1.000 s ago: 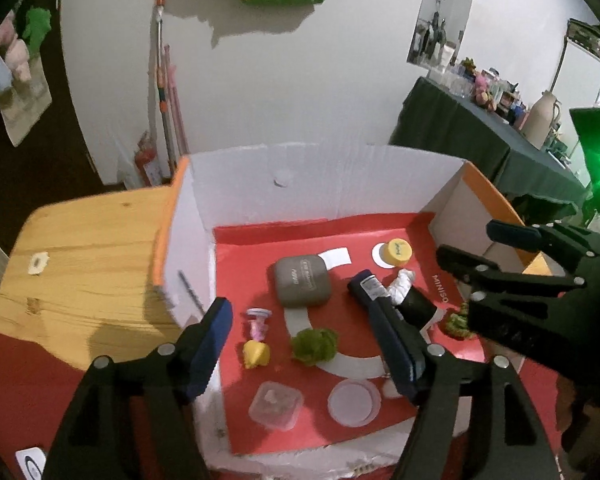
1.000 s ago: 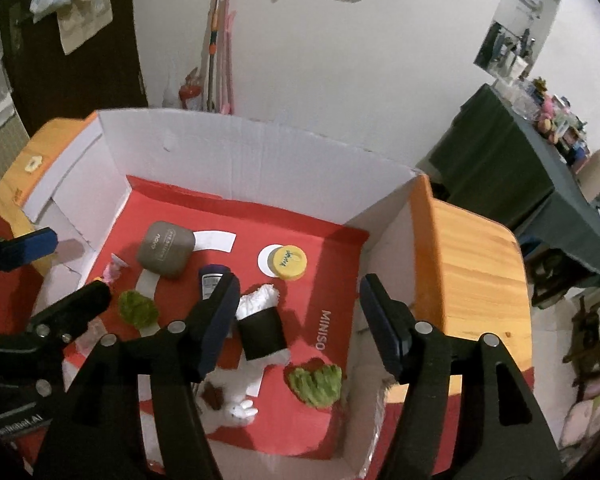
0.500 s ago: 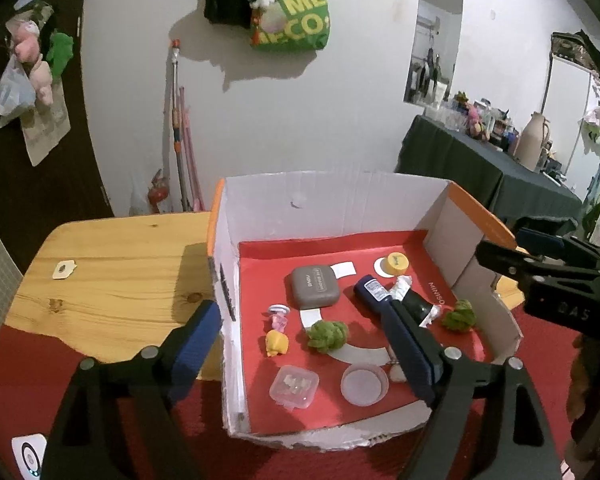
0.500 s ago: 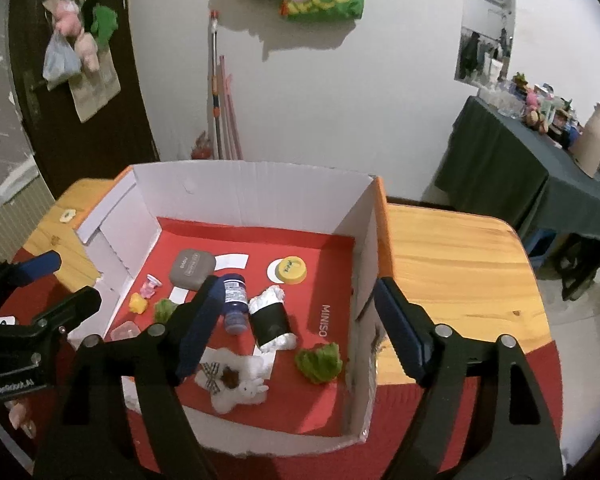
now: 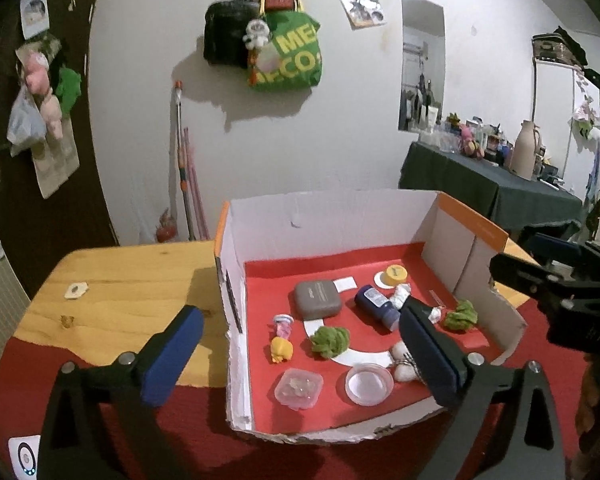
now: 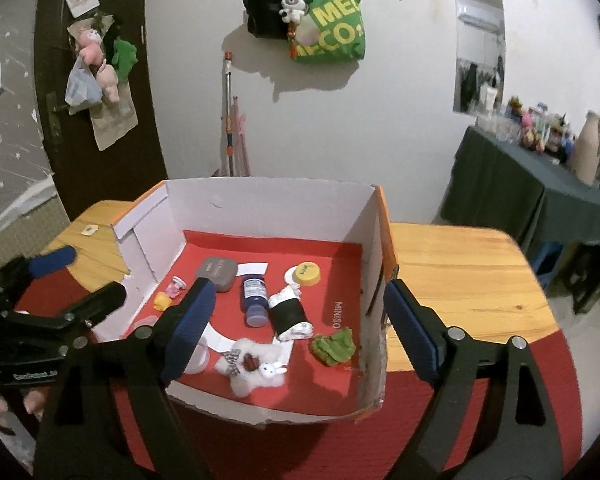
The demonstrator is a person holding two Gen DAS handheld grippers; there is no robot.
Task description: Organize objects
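Note:
An open cardboard box (image 5: 324, 216) (image 6: 260, 200) with a red floor sits on the wooden table. Inside lie a grey case (image 5: 317, 299) (image 6: 219, 273), a blue bottle (image 5: 376, 305) (image 6: 254, 295), a yellow lid (image 5: 395, 273) (image 6: 306, 273), a black-and-white roll (image 6: 288, 312), two green scrunchies (image 5: 330, 340) (image 6: 334, 347), a yellow toy (image 5: 281, 349), a clear square tub (image 5: 299, 388), a round clear lid (image 5: 369, 383) and a white fluffy bunny charm (image 6: 256, 366). My left gripper (image 5: 300, 354) is open and empty, above the box's near left. My right gripper (image 6: 296, 328) is open and empty, above its near right.
A red cloth (image 5: 100, 412) covers the table's near edge. Bare wood (image 6: 460, 272) lies right of the box and more (image 5: 132, 280) lies left. Bags (image 5: 284, 52) hang on the white wall. A dark-clothed side table (image 5: 492, 192) with clutter stands at the back right.
Both grippers have pulled back and up from the box, so the whole box and wall now show. The objects inside have not moved.

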